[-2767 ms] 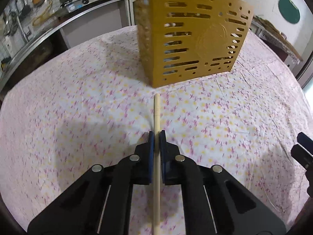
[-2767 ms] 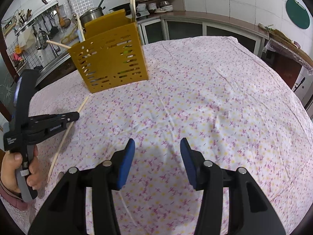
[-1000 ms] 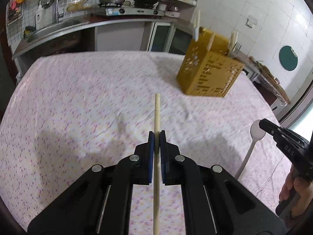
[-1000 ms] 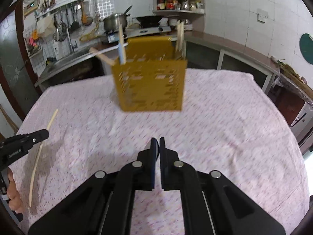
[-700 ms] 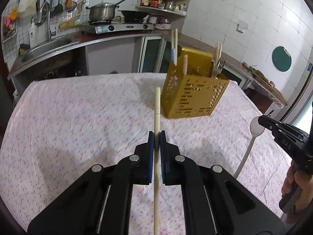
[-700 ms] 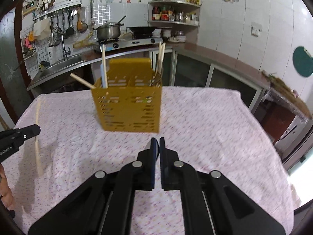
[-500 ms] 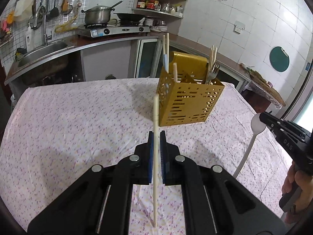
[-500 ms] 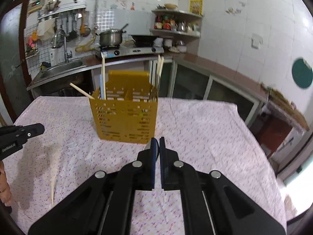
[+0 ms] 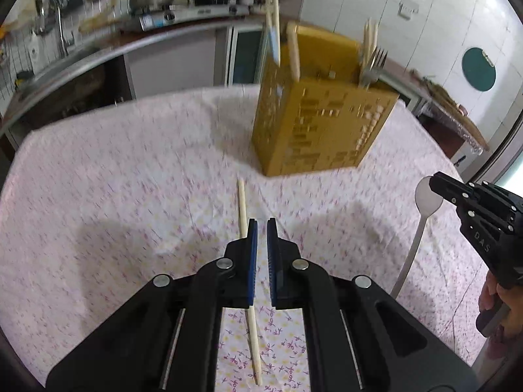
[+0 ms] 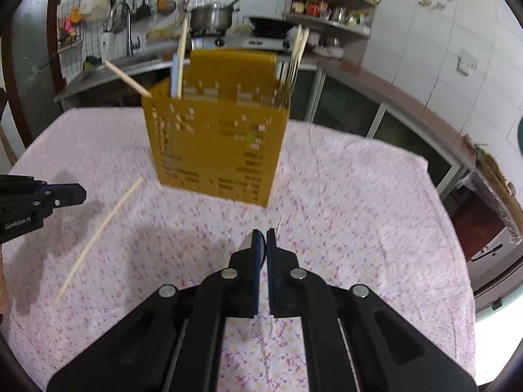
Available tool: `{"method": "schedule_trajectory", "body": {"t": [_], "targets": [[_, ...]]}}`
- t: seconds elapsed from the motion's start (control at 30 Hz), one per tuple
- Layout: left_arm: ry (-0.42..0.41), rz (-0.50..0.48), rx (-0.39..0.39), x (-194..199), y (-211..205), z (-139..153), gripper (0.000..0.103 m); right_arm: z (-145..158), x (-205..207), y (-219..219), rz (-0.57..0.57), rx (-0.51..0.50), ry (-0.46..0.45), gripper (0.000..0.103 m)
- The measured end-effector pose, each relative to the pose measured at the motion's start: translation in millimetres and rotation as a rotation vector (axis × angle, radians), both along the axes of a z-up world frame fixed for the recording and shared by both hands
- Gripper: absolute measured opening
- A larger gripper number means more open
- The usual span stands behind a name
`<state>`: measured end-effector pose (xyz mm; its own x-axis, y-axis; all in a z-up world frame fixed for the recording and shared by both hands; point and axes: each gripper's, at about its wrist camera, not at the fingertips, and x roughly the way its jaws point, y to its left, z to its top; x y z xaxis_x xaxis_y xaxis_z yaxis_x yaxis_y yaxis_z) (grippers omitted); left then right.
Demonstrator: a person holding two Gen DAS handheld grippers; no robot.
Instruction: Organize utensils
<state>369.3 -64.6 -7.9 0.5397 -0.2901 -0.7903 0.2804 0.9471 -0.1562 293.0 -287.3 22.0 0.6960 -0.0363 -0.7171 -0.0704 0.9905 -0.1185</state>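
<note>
Now left gripper (image 9: 262, 228) pressed together, empty; chopstick (image 9: 242, 207) loose at its 11 o'clock. Right gripper (image 10: 263, 240) pinching spoon (image 9: 425, 202); yellow caddy (image 10: 215, 150) at 12 o'clock.

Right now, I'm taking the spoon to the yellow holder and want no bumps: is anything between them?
Nothing visible does. Only tablecloth lies between the spoon, held in the right gripper, and the yellow holder; the chopstick is off to the side, by the left gripper.
</note>
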Motion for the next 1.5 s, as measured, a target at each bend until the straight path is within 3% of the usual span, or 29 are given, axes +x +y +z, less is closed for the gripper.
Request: {"method": "schedule_trajectory", "body": {"t": [0.27,0.43,0.5,0.67,0.8,0.9,1.0,1.17,1.4,1.5], "targets": [[0.069,0.001,0.026,24,-5,-31,0.008,-25,22,-13,0.0,0.058,0.049,0.004],[0.104,0.015,0.036,43,-9,-51,0.024,-40,31,-19,-0.007,0.096,0.073,0.004],[0.12,0.016,0.038,51,-10,-58,0.024,-45,33,-21,-0.01,0.109,0.078,0.004],[0.11,-0.004,0.065,59,-19,-62,0.024,-50,35,-26,-0.011,0.127,0.084,0.004],[0.114,-0.003,0.069,64,-16,-62,0.005,-44,34,-27,-0.014,0.128,0.064,0.004],[0.125,0.008,0.02,63,-6,-61,0.004,-32,30,-28,-0.014,0.121,0.036,0.004],[0.087,0.017,-0.003,52,1,-53,0.004,-16,23,-26,-0.011,0.098,-0.012,0.004],[-0.055,0.018,-0.085,22,9,-9,0.004,17,8,-14,-0.004,0.003,-0.129,0.004],[-0.233,0.029,-0.212,-7,9,56,0.004,61,-9,-4,0.018,-0.016,-0.262,0.004],[-0.269,0.005,-0.203,-10,-4,70,0.004,76,-13,-2,0.028,-0.019,-0.301,0.004]]}}
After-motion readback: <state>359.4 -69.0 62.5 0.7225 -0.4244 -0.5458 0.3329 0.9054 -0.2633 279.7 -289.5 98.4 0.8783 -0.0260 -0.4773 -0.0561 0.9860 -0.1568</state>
